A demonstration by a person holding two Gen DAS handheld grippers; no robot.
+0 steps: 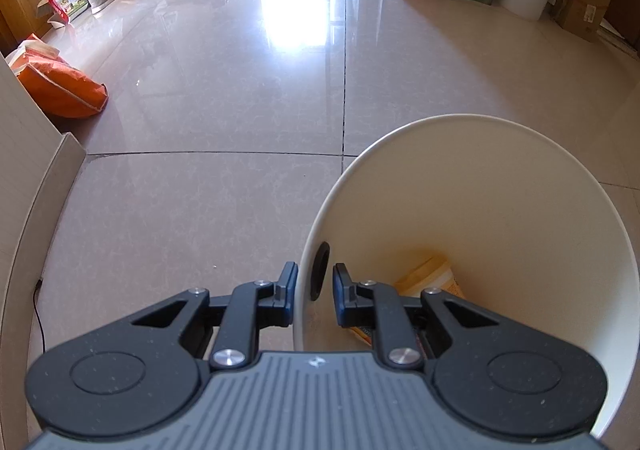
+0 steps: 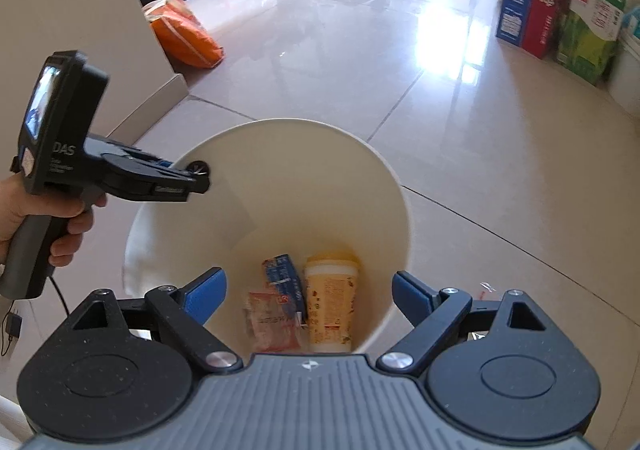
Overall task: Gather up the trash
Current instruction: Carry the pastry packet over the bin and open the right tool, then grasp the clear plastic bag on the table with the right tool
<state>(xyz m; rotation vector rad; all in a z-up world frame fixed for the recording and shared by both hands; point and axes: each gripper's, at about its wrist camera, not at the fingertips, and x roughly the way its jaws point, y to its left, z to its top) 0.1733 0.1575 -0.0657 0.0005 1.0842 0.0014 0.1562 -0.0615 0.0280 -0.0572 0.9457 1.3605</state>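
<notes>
The left gripper (image 1: 314,287) pinches the rim of the big round white plastic bucket (image 1: 520,186) at the lower middle. The right gripper (image 2: 309,292) is wide open and holds nothing. Down in the bucket lie a yellow paper cup (image 2: 332,306), a blue wrapper (image 2: 285,280) and a red wrapper (image 2: 272,324).

Left gripper (image 1: 314,284) clamped on near rim of white bucket (image 1: 500,186), one finger inside, one outside. Yellow cup (image 1: 430,278) partly visible at bucket bottom. Orange bag (image 1: 60,86) on floor, far left.
</notes>
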